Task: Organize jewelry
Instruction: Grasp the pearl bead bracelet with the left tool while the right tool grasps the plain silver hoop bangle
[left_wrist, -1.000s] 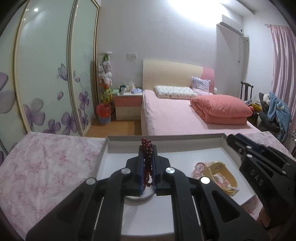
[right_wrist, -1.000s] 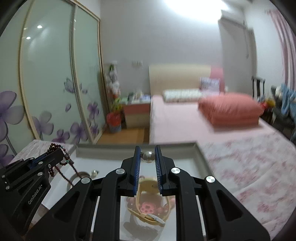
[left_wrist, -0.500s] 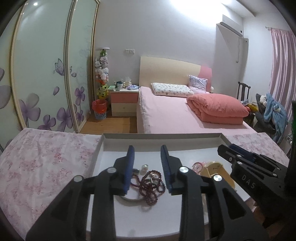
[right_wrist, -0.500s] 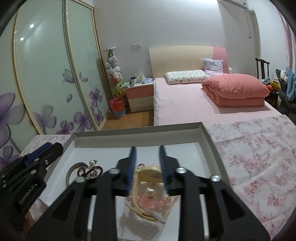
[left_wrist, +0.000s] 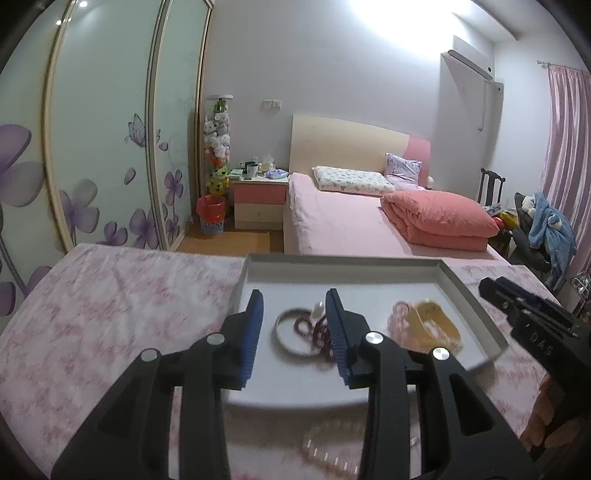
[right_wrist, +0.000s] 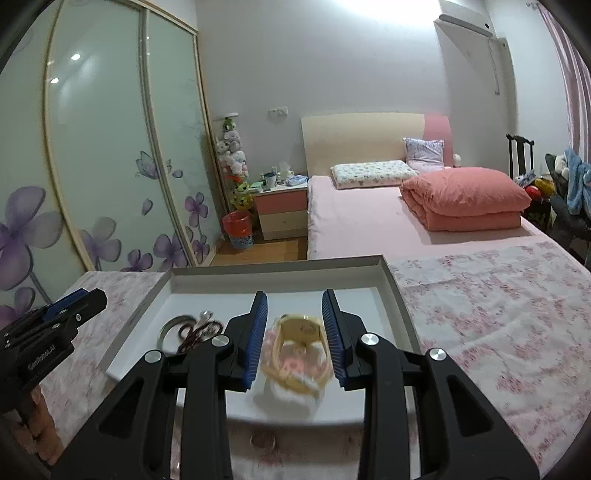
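Nearest of all, on the floral cloth (left_wrist: 110, 317) below the left gripper (left_wrist: 294, 334), a pale beaded strand (left_wrist: 332, 448) is seen, blurred and still outside the tray (left_wrist: 465, 291). It can be judged light, limp and prone to snagging; it would best be pinched across a few beads at a bend, so that the rest hangs free instead of dragging.

The left gripper's jaws are opening and nothing is pressed between them. Framed between them on the tray floor are a silver bangle (left_wrist: 286, 334) and a dark red bead string (left_wrist: 314, 332), the string lying over the ring's right side, with a small pale piece (left_wrist: 317, 308) just behind. The bangle is judged stiff, smooth and slippery, so it would be taken across its rim; the string is soft and would be gathered at a bunched part.

The right gripper (right_wrist: 294, 336) is held apart over the yellow watch (right_wrist: 299, 345), its pads clear of the strap on both sides, so nothing is gripped. Pink pieces (right_wrist: 291, 365) lie inside the strap's loop, too blurred to be named. The watch is judged light, its strap springy, its face scratchable; the band's flat sides would be the safer hold.

Farther off, a bed (right_wrist: 369, 221) and a nightstand (right_wrist: 282, 210) are seen.
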